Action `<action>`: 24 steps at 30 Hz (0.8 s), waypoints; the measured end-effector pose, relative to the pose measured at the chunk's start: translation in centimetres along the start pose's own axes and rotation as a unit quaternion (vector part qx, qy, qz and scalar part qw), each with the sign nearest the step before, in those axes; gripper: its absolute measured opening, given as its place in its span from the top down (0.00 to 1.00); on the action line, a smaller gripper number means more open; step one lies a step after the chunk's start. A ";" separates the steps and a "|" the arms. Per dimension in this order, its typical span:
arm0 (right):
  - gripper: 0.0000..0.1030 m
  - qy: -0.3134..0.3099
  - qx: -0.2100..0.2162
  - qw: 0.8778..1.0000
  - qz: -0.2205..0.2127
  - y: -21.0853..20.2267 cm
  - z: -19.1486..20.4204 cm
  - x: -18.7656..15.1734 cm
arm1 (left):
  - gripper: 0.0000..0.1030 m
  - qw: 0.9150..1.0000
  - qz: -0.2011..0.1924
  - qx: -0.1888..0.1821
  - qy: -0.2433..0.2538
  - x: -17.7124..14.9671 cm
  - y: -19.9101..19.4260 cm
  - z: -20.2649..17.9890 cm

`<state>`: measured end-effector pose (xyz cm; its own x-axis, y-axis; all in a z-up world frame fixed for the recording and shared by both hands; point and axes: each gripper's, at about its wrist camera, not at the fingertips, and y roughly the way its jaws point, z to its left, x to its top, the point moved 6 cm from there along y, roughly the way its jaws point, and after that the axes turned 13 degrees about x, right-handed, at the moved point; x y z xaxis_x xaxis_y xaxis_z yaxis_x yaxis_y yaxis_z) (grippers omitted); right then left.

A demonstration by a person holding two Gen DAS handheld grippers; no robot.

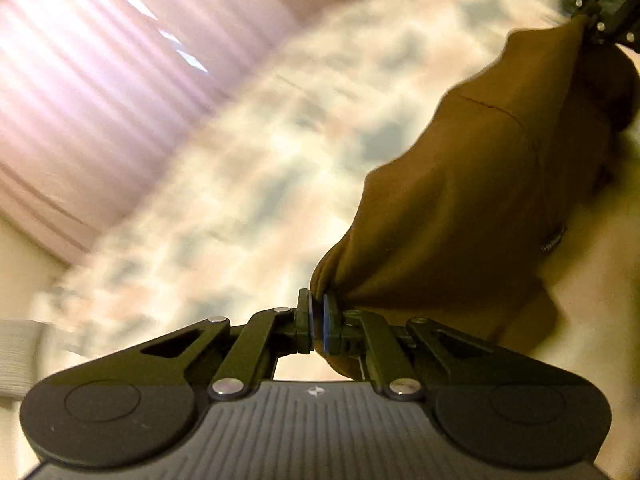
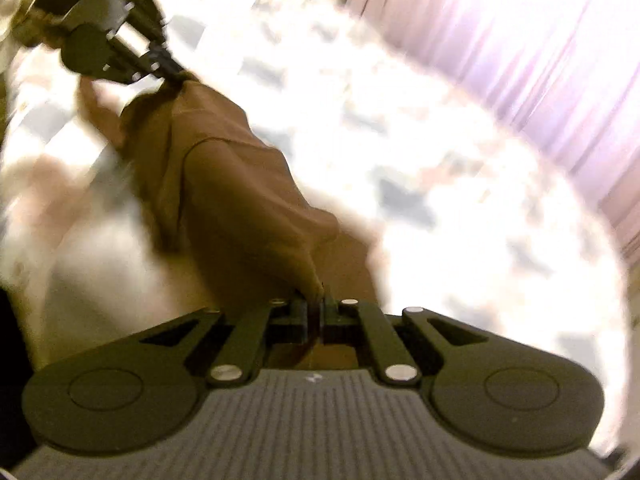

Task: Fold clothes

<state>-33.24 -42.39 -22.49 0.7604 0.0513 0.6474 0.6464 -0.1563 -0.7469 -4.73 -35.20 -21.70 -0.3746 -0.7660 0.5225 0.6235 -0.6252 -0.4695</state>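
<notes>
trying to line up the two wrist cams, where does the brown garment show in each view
Left wrist: the brown garment fills the right half, running from the left gripper at bottom centre up to the right gripper at top right.
Right wrist: it runs from the right gripper at bottom centre up to the left gripper at upper left.
Shared landmark: the pink curtain behind the patterned bedding.

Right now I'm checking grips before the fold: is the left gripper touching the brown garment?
Touching. The left wrist view shows the left gripper with its jaws shut on a bunched corner of the brown garment.
</notes>
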 end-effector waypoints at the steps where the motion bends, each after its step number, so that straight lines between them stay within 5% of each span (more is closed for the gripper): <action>1: 0.97 -0.019 -0.019 1.000 -0.016 0.0 -1.9 1.9 | 0.95 1.000 -0.009 0.024 -0.006 1.3 1.2 1.5; 6: 0.97 -0.096 -0.092 0.988 -0.073 3.8 -13.5 11.0 | 0.95 0.992 -0.050 0.118 -0.017 8.3 10.1 7.8; 11: 0.97 -0.069 -0.078 0.993 -0.053 15.5 -27.2 16.4 | 0.90 0.990 -0.033 0.135 0.006 12.0 24.7 9.9; 12: 0.96 -0.048 -0.072 0.996 -0.036 18.9 -29.7 16.6 | 0.83 0.992 -0.013 0.124 0.011 11.8 28.2 9.2; 14: 0.81 0.003 -0.076 0.997 0.013 25.7 -34.1 15.9 | 0.80 0.993 0.031 0.117 0.016 11.1 33.9 7.6; 15: 0.62 0.033 -0.088 0.994 0.051 28.6 -35.7 15.0 | 0.73 0.992 0.054 0.116 0.015 10.6 36.2 6.8; 16: 0.58 0.059 -0.100 0.990 0.085 30.8 -36.8 13.9 | 0.73 0.992 0.076 0.105 0.005 10.0 37.2 6.6; 17: 0.58 0.085 -0.103 0.987 0.090 31.6 -37.0 12.9 | 0.73 0.991 0.093 0.093 -0.016 9.2 37.6 6.7; 21: 0.52 0.212 -0.051 0.976 -0.009 27.8 -34.4 8.8 | 0.63 0.988 0.124 -0.010 -0.094 3.8 32.2 6.8; 24: 0.41 0.334 0.051 0.940 -0.056 21.4 -28.9 2.8 | 0.58 0.973 0.165 -0.094 -0.133 -1.6 24.4 6.7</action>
<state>-19.05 -74.06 -32.28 0.5006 -0.5733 0.6487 0.7483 -0.0902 -0.6572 15.66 -48.27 -29.26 0.0312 -0.8791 0.4756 0.5345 -0.3874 -0.7512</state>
